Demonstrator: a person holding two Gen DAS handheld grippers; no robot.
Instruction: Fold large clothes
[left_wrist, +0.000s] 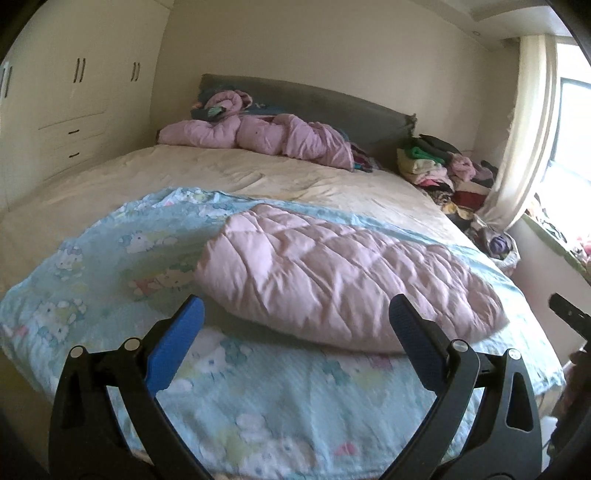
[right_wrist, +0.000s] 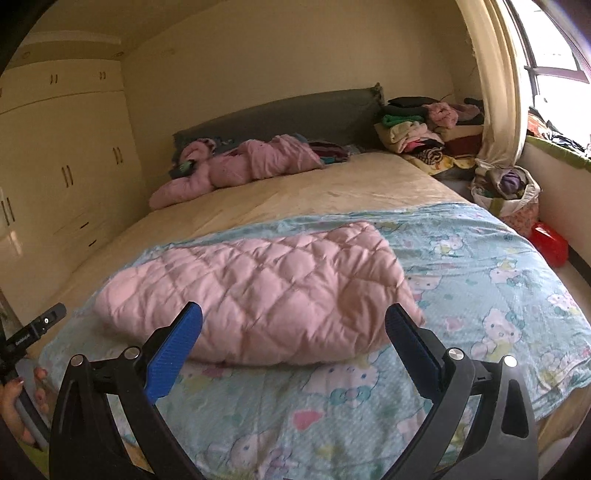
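The left gripper (left_wrist: 295, 321) has its 2 blue-padded fingers (left_wrist: 177, 347) spread as wide as they go, with nothing between them. The right gripper (right_wrist: 293, 325) shows the same: both pads (right_wrist: 173, 350) splayed apart and empty.

Just beyond both sets of fingertips lies the pink quilted garment (right_wrist: 258, 291), already doubled over into a thick, long bundle. It rests on a light blue cartoon-print sheet (right_wrist: 480, 266) spread over the near end of the bed (left_wrist: 258, 173). Neither gripper touches it.

Judging from how it lies, 1 fold looks done and the bundle has been let go; the step in hand seems to be the pause between folds. The next move likely calls for both grippers to come down on 1 short end of the bundle, pinch through the puffy layers, and carry that end over the other, or else to lift the bundle aside.

Farther out, a second pink padded garment (left_wrist: 258, 136) lies crumpled by the grey headboard (left_wrist: 332, 107), and a heap of mixed clothes (right_wrist: 417, 129) sits beside the bed near the curtain (left_wrist: 524, 129).

Sleeves, hood or zip of the folded garment are tucked out of sight, so its type is unclear. The near edge of the bed is hidden behind the gripper frames. A person's fingers (right_wrist: 37, 380) show only at the left edge of the right wrist view.
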